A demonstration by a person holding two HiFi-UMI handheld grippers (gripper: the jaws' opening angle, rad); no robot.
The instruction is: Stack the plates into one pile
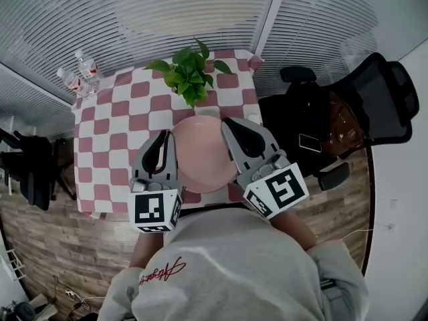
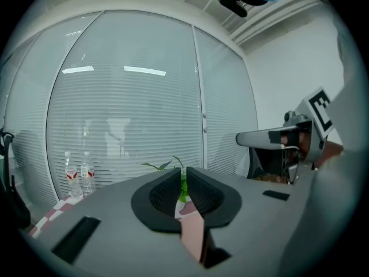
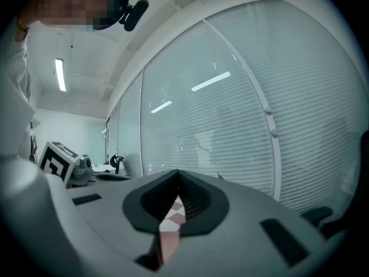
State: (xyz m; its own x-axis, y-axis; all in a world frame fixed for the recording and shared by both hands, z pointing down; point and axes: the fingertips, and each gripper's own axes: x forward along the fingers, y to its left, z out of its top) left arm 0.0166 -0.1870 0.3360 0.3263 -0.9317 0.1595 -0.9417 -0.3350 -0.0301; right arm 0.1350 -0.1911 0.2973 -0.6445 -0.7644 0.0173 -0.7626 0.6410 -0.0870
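1. We see the pink plate (image 1: 200,156) on the near half of the checked table (image 1: 107,122), between the two grippers in the head view. From above we cannot tell whether it is one plate or several piled together.
2. The left gripper (image 1: 162,135) sits over the plate's left edge. In its own view the left gripper (image 2: 183,173) has its jaws drawn together with only a thin slit between the pads. Nothing is clamped in them. A strip of the pink plate (image 2: 193,238) shows low down through the gap.
3. The right gripper (image 1: 228,122) sits over the plate's right edge. In its own view the right gripper (image 3: 177,175) also has its jaws closed and holds nothing. The red-and-white checks and a bit of pink (image 3: 169,244) show through the slit beneath it.
4. Both grippers point roughly level toward the far side of the table, and their marker cubes (image 1: 155,209) face up at us.
5. Beyond the plate a leafy potted plant (image 1: 189,72) stands at the table's far edge. Its green (image 2: 183,190) shows through the left gripper's slit.
6. Two water bottles (image 1: 79,75) stand at the far left corner of the table, upright in the left gripper view (image 2: 78,175).
7. A black office chair (image 1: 374,99) stands to the right of the table, and slatted blinds (image 1: 134,12) run behind everything.
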